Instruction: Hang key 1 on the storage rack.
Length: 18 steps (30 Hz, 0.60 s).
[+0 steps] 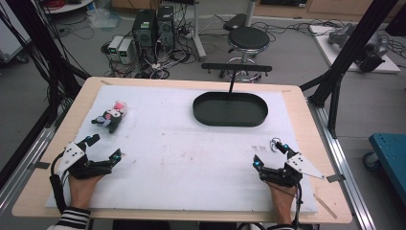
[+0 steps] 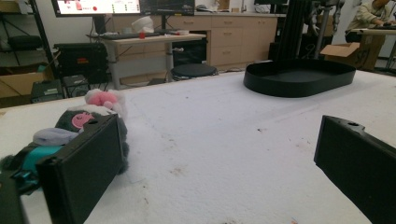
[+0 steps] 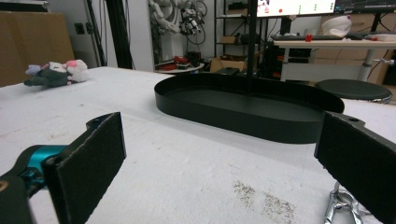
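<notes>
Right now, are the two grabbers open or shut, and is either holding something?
Left gripper: open, holding nothing; the plush toy lies just ahead.
Right gripper: open, holding nothing.

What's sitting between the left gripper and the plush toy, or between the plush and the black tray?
Nothing visible. The left gripper, jaws open, sits just short of the plush toy with bare white mat between. From the plush across to the black tray the mat is bare too.
</notes>
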Tool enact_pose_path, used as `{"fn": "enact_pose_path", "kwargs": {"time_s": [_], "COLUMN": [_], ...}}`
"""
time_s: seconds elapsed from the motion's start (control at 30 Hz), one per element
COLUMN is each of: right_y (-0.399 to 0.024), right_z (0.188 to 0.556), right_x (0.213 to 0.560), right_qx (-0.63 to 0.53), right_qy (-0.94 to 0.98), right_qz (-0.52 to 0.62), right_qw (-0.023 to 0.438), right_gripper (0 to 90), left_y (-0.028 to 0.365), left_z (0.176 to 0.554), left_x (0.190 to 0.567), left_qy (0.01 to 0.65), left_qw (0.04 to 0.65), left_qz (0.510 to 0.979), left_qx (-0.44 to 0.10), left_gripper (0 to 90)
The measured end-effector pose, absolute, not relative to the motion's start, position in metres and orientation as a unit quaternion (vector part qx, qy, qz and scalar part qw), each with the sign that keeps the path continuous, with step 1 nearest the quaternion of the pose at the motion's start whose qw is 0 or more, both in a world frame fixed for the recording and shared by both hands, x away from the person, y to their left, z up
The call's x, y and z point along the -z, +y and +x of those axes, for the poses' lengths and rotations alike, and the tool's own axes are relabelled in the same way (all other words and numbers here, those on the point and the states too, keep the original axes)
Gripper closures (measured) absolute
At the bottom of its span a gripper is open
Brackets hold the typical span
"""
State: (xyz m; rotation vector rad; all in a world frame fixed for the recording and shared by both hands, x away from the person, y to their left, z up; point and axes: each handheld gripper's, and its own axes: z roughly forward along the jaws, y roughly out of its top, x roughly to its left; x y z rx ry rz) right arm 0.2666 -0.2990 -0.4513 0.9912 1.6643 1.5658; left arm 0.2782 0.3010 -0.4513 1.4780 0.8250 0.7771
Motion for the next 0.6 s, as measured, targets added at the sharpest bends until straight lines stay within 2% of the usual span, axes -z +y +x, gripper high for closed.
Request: {"fn": "enact_pose_path", "kwargs": {"time_s": [0.6], "right_y": [-0.2989], "right_z": [0.2662], "right_x": [0.4512], "right_qx": [-0.595], "right_qy": [0.633], "right_qz": [0.379], "right_qw": [0.319], "right_gripper": [1.2], "left_y": [0.3022], "left_z": [0.2785], "left_x": [0.4510], "left_qy": [0.361], "left_qw": [0.600], "left_qz": [0.631], "left_qx": [-0.333], "left_gripper": [1.7]}}
